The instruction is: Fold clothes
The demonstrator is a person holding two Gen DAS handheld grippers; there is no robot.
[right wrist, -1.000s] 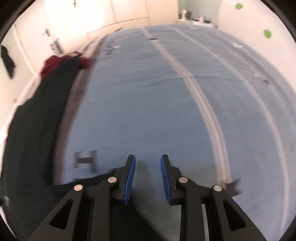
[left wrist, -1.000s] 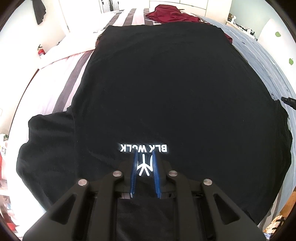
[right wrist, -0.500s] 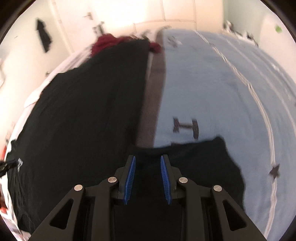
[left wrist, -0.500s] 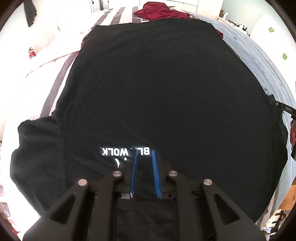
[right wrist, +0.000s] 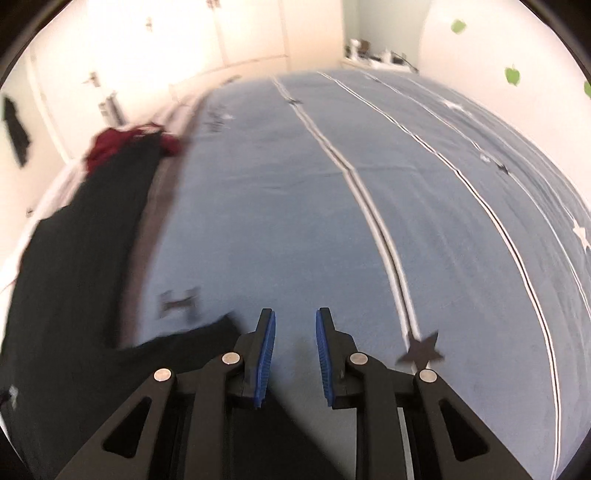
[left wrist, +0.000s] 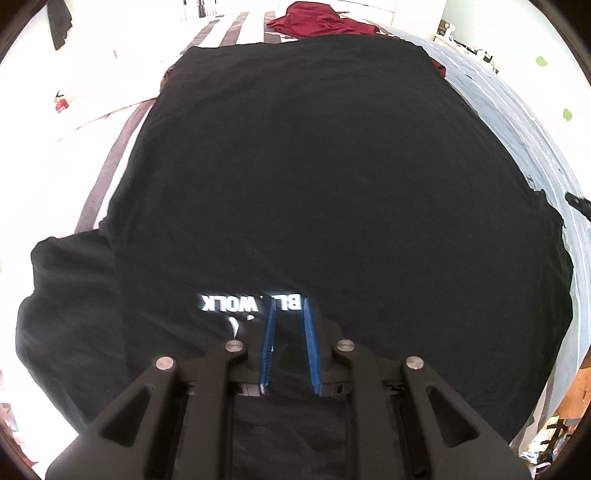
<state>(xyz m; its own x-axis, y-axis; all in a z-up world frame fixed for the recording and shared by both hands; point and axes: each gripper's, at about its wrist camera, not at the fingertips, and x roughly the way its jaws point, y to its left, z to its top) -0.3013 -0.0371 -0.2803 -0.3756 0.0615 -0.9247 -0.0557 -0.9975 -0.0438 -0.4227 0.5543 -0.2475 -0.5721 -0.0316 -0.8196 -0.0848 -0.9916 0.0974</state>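
Your left gripper (left wrist: pixel 289 325) is clamped on the black T-shirt (left wrist: pixel 314 177) beside its white lettering (left wrist: pixel 251 303); hold it. Your right gripper (right wrist: pixel 294 345) is closing on nothing, its sleeve (right wrist: pixel 207 336) just left: bring it there.

Lying across the room: a blue bedspread (right wrist: pixel 277 206) with white stripes (right wrist: pixel 373 218) and a dark star (right wrist: pixel 423 349), green stickers (right wrist: pixel 512 75) sticking on the wall, a red fire extinguisher (left wrist: pixel 61 104) standing far left.

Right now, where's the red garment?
The red garment is crumpled at the bed's far end, just beyond the black T-shirt; upper left in the right wrist view.
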